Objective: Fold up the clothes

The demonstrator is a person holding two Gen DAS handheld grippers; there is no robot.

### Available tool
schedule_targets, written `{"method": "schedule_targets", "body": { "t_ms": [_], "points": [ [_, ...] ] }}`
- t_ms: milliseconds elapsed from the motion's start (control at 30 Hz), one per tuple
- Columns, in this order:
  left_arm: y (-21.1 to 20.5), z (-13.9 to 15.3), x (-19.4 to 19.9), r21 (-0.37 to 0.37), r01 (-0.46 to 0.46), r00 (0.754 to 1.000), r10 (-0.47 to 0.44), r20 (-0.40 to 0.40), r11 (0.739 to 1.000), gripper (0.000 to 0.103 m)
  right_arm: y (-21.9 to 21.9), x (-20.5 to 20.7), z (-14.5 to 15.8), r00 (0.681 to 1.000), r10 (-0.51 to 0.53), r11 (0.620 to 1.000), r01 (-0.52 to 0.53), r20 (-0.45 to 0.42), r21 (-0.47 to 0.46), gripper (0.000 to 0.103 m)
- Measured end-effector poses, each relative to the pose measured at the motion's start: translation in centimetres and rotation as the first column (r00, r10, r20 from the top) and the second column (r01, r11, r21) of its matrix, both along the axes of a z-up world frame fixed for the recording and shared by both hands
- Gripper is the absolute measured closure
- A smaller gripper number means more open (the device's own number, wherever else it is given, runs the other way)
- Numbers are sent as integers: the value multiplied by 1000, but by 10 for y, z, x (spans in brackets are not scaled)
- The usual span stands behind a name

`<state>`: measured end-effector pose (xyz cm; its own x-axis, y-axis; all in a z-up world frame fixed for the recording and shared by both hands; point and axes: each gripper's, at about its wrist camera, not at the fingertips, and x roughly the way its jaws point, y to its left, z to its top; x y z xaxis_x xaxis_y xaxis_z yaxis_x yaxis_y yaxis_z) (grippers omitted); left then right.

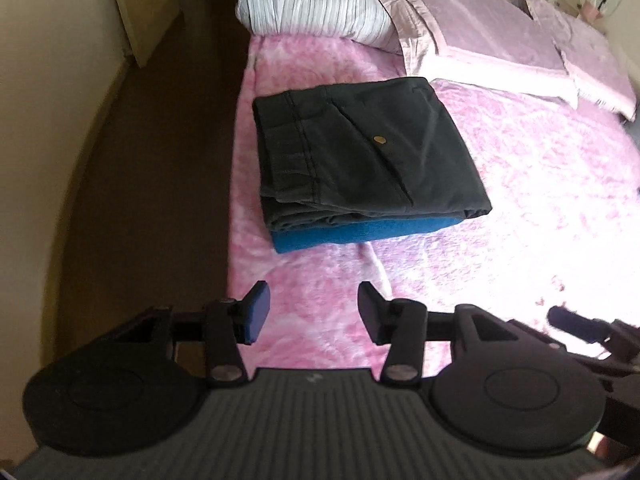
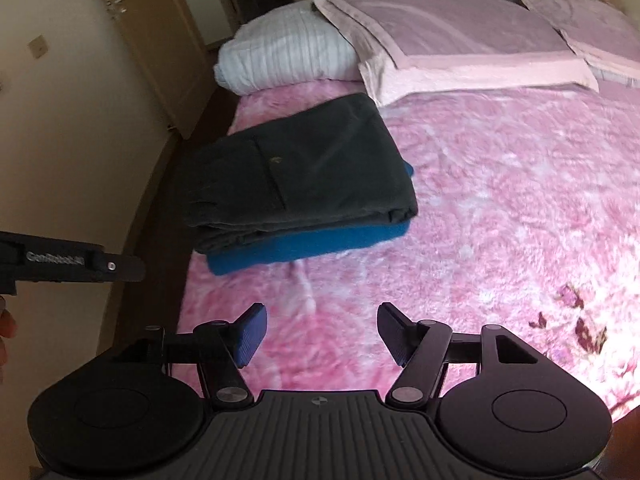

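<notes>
A folded dark grey garment [image 1: 360, 152] with a brass snap lies on top of a folded blue garment [image 1: 360, 232], stacked near the left edge of the pink bed. The right wrist view shows the same grey garment [image 2: 304, 172] over the blue one [image 2: 308, 250]. My left gripper [image 1: 312, 310] hovers over the blanket in front of the stack, open, nothing between its fingers. My right gripper [image 2: 322, 334] is also open and empty, nearer than the stack. Part of the left gripper's body [image 2: 72, 266] shows at the left edge of the right wrist view.
A fluffy pink blanket [image 1: 520, 200] covers the bed. At its head lie a white striped pillow [image 1: 316, 4] and pink pillows [image 1: 480, 32]. Dark floor [image 1: 172, 160] runs along the bed's left side, with a cream wall and a wooden door [image 2: 152, 40] beyond.
</notes>
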<state>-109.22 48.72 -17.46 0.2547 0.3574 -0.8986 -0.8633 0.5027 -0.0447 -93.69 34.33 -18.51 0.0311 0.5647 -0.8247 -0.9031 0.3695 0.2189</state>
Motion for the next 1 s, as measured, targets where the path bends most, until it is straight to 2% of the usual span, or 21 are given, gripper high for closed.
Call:
{"method": "schedule_targets", "body": {
  "t_ms": [167,333,367,467,567,767,867,1000],
  "points": [
    [-25,14,0,67,41,999,-39,-26,997,56,-8,-14,9,1000,-4,999,5,26,-43,38],
    [-49,34,-4,134,33,998,-27,-48,990,56,-20,-19,19,999,-21,1000,22,27,-17,38],
    [-54,40,-4,144,26,999,-19,-49,989,52,-21,-17,24,1000,-4,1000,4,20,-9,38],
    [-71,54,-1,163,-30,999,33,-17,986,44,-24,-10,41,998,48,999,-48,32,16,38],
    [-92,60,10,163,-104,995,104,8,981,43,-32,4,56,990,120,992,-122,70,25,38],
    [-157,61,40,141,-217,976,213,49,966,43,-72,39,60,961,251,968,-252,115,0,38],
    [-188,64,49,130,-258,966,252,60,957,43,-95,57,58,960,262,965,-263,100,-5,38],
    [-223,73,55,122,-292,956,286,69,949,43,-116,73,60,966,256,967,-255,34,-8,38]
  ]
}}
